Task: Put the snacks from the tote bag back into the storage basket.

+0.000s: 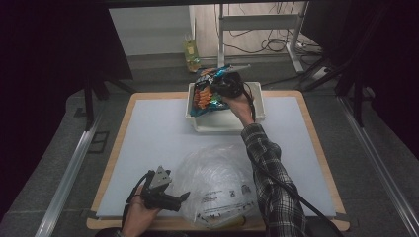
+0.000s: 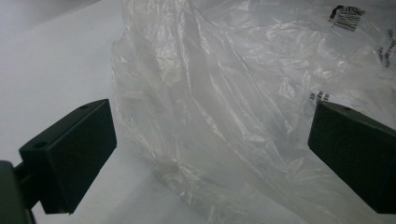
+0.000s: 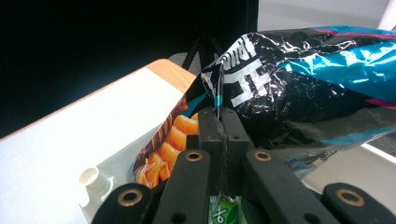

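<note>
Two grippers were in my hands. On the left, near me, my left gripper (image 1: 184, 196) lay low on the table (image 1: 148, 133), pointing at the clear bag (image 1: 217, 190). Its jaws stood wide open, one on each side of the crinkly plastic, but they did not pinch it. In the left gripper view the bag (image 2: 224, 107) lay between the two black pads and touched neither one. I think I kept that gripper there so it was ready to open the bag or hold it still.

Farther right and far from me, my right gripper (image 1: 228, 85) was over the white bin (image 1: 257, 106) at the back of the table. Its jaws were squeezed tight on the top edge of the chip bag (image 1: 207, 91). In the right gripper view, the thin edge of the chip bag (image 3: 299, 79) ran right between the closed jaws, and the rest hung past them. I held it by the edge because that part is flat and easy to pinch. The chip bag was partly in the bin and partly above its rim. A white cap (image 3: 91, 179) showed low in that view.
</note>
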`<state>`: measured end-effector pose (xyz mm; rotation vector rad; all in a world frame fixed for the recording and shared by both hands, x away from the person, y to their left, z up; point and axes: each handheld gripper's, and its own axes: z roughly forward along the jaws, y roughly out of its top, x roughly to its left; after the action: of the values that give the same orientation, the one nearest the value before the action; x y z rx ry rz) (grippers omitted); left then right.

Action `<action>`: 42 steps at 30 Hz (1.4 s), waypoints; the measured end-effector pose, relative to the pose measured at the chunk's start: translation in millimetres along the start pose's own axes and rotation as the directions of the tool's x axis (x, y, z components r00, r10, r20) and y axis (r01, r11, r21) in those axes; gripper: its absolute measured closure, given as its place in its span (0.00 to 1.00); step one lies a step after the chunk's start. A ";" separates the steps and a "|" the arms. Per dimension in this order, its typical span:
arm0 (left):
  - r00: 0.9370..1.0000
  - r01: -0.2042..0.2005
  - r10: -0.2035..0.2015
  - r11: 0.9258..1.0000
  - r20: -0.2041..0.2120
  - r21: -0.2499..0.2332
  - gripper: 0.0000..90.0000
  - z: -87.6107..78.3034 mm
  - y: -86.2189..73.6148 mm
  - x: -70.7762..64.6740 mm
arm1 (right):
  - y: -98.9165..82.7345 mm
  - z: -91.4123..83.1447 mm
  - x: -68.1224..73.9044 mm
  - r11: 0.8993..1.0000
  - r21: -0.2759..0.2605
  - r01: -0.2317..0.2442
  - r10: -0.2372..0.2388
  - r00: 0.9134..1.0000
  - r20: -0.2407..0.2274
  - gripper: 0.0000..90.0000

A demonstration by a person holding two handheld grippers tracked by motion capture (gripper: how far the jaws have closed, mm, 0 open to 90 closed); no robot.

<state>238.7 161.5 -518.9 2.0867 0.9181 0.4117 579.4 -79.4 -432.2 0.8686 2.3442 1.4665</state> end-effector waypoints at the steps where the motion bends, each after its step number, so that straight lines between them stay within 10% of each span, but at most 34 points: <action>1: 1.000 0.000 0.000 1.000 0.001 0.000 0.01 0.0 0.0 0.0 | -1.2 1.2 -0.5 1.000 0.004 0.000 0.000 1.000 -0.003 0.99; 14: 1.000 -0.001 0.001 1.000 0.004 0.001 0.01 0.7 0.2 -0.8 | -14.3 11.8 -5.2 0.998 0.065 -0.022 0.023 1.000 -0.019 0.96; 42: 1.000 -0.001 0.001 1.000 0.001 0.004 0.01 1.6 0.6 -1.7 | -26.6 16.2 -9.6 0.977 0.210 -0.024 -0.010 0.987 0.161 0.66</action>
<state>238.7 159.1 -519.4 2.0908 0.9183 0.4101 585.5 -81.7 -464.1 1.0082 2.4050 1.1160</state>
